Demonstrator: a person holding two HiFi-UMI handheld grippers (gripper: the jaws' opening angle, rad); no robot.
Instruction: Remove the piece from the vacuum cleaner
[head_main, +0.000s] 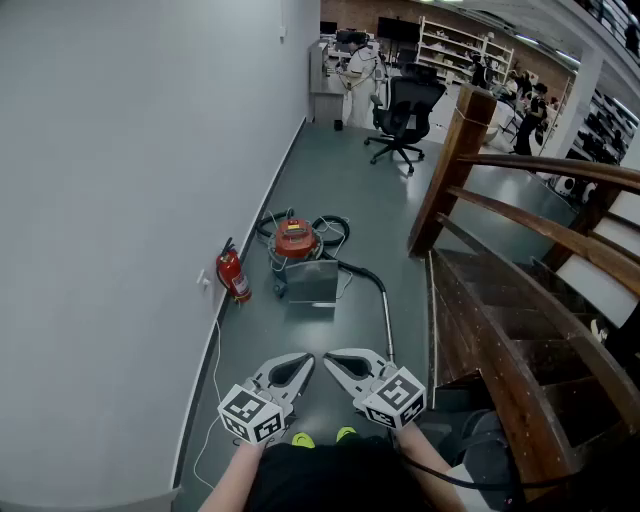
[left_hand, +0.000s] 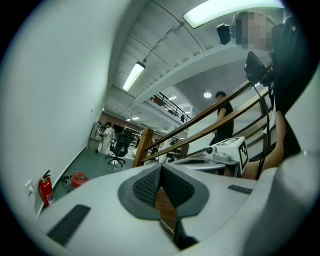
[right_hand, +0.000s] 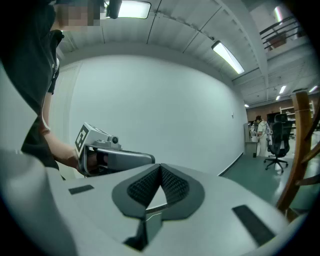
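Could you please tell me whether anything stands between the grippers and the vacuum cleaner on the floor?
Mostly only bare floor. A grey box sits against the near side of the vacuum cleaner, and the wand lies along the floor toward the right gripper.

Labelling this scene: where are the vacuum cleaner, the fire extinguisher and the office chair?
vacuum cleaner (head_main: 294, 240), head view, red top.
fire extinguisher (head_main: 233, 276), head view, red body.
office chair (head_main: 409, 101), head view, backrest.

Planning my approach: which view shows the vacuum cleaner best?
The head view: the red vacuum cleaner stands on the floor near the wall. The left gripper view shows it small at the edge; the right gripper view does not show it.
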